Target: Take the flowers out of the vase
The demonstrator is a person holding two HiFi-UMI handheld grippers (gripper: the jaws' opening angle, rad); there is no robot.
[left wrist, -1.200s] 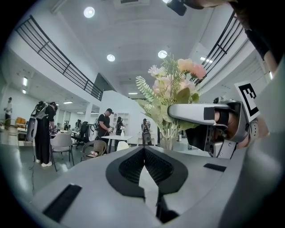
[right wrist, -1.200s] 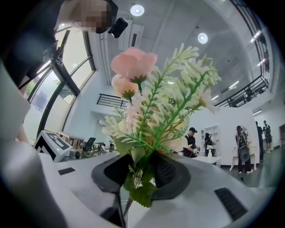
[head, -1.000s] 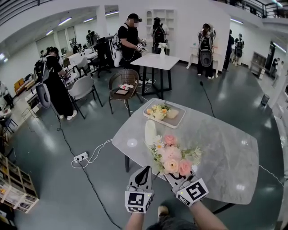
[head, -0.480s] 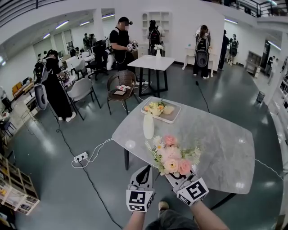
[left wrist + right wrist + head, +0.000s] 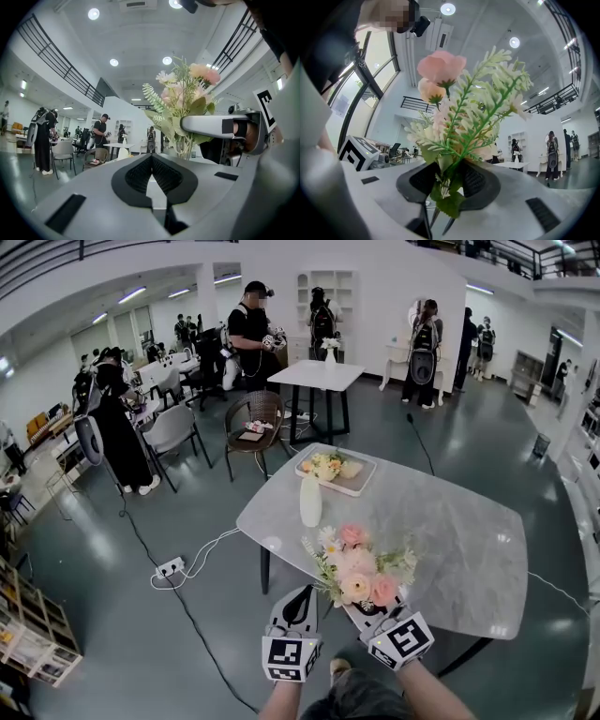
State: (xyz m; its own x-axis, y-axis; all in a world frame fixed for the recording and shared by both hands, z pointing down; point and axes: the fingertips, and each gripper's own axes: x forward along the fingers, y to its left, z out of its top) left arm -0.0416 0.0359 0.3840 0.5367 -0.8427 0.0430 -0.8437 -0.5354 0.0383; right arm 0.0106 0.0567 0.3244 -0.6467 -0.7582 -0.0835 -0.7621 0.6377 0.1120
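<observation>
A bouquet of pink, peach and white flowers [image 5: 360, 570] with green sprigs hangs over the near part of the marble table [image 5: 459, 540]. My right gripper [image 5: 367, 607] is shut on its stems, and in the right gripper view the stems [image 5: 446, 187] sit pinched between the pads. The slim white vase [image 5: 310, 501] stands upright on the table's left part, empty and apart from the bouquet. My left gripper [image 5: 301, 593] is shut with nothing in it, left of the bouquet beyond the table's near edge. In the left gripper view the bouquet [image 5: 183, 105] rises at the right.
A white tray [image 5: 365, 487] holding another bunch of flowers lies at the table's far side. Beyond it are a brown chair [image 5: 255, 423], a white-topped table [image 5: 314, 376] and several people. A power strip [image 5: 169, 567] and its cable lie on the floor at the left.
Both grippers and the bouquet have drawn back from the vase toward the table's near edge. The gap between flowers and vase has widened. The vase has stayed in place.
</observation>
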